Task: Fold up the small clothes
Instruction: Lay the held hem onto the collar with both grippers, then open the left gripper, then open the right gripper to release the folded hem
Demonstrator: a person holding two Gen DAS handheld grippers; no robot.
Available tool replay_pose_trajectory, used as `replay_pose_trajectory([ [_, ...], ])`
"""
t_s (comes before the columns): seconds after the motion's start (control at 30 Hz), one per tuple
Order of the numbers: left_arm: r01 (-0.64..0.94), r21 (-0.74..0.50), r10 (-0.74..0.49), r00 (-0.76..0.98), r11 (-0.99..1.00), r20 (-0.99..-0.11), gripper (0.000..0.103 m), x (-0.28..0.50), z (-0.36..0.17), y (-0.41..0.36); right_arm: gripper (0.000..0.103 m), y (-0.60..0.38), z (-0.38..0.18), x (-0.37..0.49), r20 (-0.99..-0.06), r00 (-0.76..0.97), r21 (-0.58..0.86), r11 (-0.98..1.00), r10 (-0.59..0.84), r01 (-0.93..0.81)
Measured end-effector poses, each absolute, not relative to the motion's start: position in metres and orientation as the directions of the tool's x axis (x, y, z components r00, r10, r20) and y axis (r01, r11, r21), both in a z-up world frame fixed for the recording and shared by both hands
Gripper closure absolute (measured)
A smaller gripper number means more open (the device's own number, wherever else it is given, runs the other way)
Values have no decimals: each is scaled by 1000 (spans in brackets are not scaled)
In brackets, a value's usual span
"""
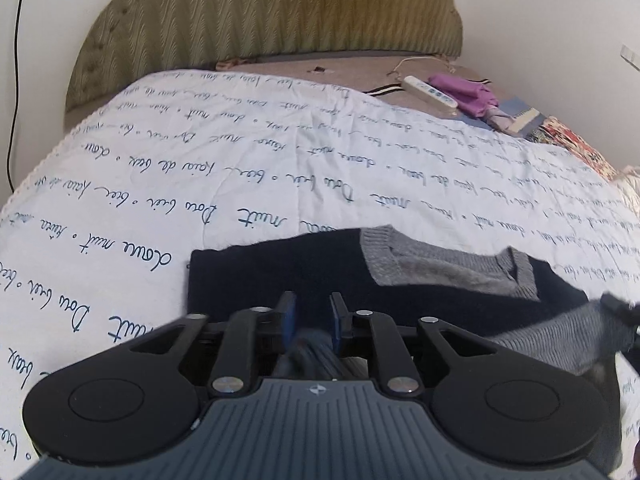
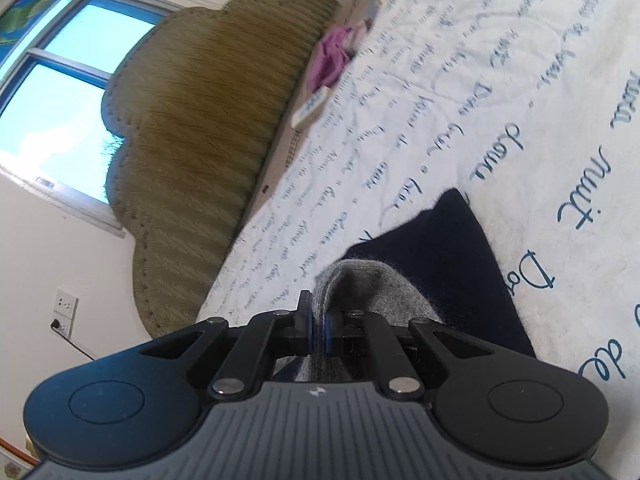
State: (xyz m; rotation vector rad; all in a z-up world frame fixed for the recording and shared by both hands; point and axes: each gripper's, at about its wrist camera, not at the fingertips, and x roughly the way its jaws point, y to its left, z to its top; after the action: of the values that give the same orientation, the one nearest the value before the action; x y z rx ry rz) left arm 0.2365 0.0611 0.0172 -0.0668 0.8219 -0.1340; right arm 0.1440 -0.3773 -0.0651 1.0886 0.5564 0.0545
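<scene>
Navy knit sweater point(image 1: 280, 280) flat on quilt point(image 1: 200, 152), collar at 2 o'clock; left gripper point(image 1: 313, 326) jaws pinching hem, right gripper point(image 2: 319, 330) clamped on grey sleeve point(image 2: 360, 292); likely folding sleeve inward.

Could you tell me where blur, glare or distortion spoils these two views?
Left wrist view: the cloth between the jaws is motion-blurred, the sweater beyond is sharp, and fisheye bends the bedspread lines. Right wrist view: the window is blown out, and the frame is tilted.
</scene>
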Motion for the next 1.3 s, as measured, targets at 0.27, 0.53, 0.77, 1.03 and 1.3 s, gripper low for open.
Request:
replay_pose_trajectory([
  [0.27, 56, -110, -119, 676, 992, -727, 74, 232, 28, 93, 95, -380, -81, 158, -434, 831, 859, 439, 347, 265],
  [0.53, 345, -72, -288, 629, 936, -722, 52, 145, 38, 74, 94, -378, -88, 159, -464, 811, 844, 456, 356, 282],
  [0.77, 551, -48, -353, 462, 833, -814, 66, 142, 1, 45, 94, -374, -80, 158, -468, 809, 831, 488, 355, 266],
  [1.03, 411, -321, -492, 428, 853, -758, 103, 213, -8, 52, 94, -377, -82, 164, -491, 796, 821, 493, 353, 288],
  [1.3, 314, -117, -309, 678, 942, -667, 103, 236, 8, 56, 87, -377, -79, 174, -509, 780, 804, 525, 365, 278],
])
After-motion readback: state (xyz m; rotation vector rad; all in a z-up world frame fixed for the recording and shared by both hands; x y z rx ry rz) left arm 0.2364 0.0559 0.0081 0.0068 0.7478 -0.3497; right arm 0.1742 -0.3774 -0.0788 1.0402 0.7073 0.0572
